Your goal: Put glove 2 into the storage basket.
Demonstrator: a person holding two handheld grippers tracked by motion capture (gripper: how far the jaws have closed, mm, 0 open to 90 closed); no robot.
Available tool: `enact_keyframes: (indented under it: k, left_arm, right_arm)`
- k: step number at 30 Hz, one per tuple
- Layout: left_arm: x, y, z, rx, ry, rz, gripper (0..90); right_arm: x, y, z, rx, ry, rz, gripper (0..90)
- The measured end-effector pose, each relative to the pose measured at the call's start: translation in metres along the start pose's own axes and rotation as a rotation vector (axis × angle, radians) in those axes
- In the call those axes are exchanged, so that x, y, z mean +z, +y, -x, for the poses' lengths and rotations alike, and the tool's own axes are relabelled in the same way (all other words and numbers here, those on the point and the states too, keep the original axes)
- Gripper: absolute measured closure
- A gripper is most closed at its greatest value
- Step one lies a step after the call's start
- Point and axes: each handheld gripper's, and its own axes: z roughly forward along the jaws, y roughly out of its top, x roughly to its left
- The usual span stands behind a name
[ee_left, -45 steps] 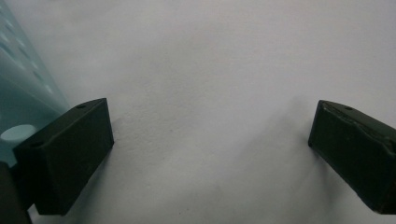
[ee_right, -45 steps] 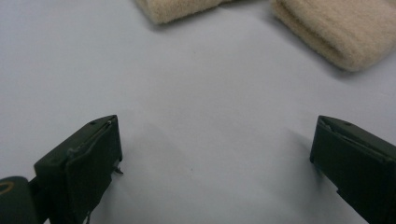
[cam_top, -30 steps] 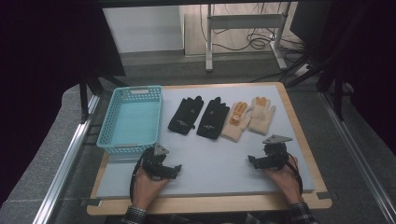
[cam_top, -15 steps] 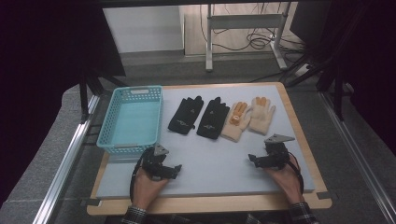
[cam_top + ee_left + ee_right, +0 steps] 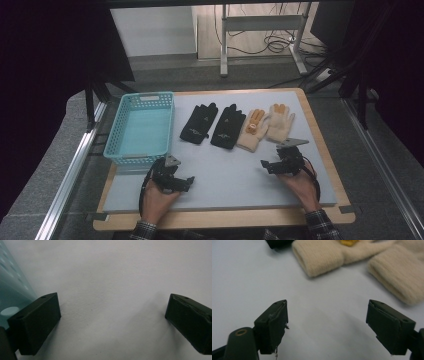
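Note:
Two black gloves [image 5: 199, 124] [image 5: 228, 126] and two cream gloves with orange fingertips [image 5: 252, 130] [image 5: 280, 122] lie in a row at the back of the grey mat. My left gripper [image 5: 186, 182] [image 5: 112, 305] rests open on the mat beside the teal basket [image 5: 137, 159], with nothing between its jaws. My right gripper [image 5: 265, 165] [image 5: 327, 312] is open just short of the cream gloves' cuffs [image 5: 322, 256] [image 5: 397, 277]. Its jaws have just been closing a little, with only bare mat between them.
The basket's wall [image 5: 10, 285] stands close on the left of my left gripper. The grey mat [image 5: 235, 185] lies on a wooden board [image 5: 225, 218]. Metal rails run along both sides of the table, and a stand with cables is beyond it.

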Motion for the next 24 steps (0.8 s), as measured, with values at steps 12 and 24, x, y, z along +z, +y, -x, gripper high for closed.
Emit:
enact_keyframes:
  k: [12, 24]
  left_arm:
    - [0.0, 0.0, 0.0, 0.0, 0.0, 0.0, 0.3]
    - [0.0, 0.0, 0.0, 0.0, 0.0, -0.001, 0.3]
  right_arm:
    - [0.018, 0.039, -0.011, -0.016, 0.03, 0.014, 26.2]
    - [0.05, 0.075, -0.016, -0.037, 0.075, 0.012, 33.7]
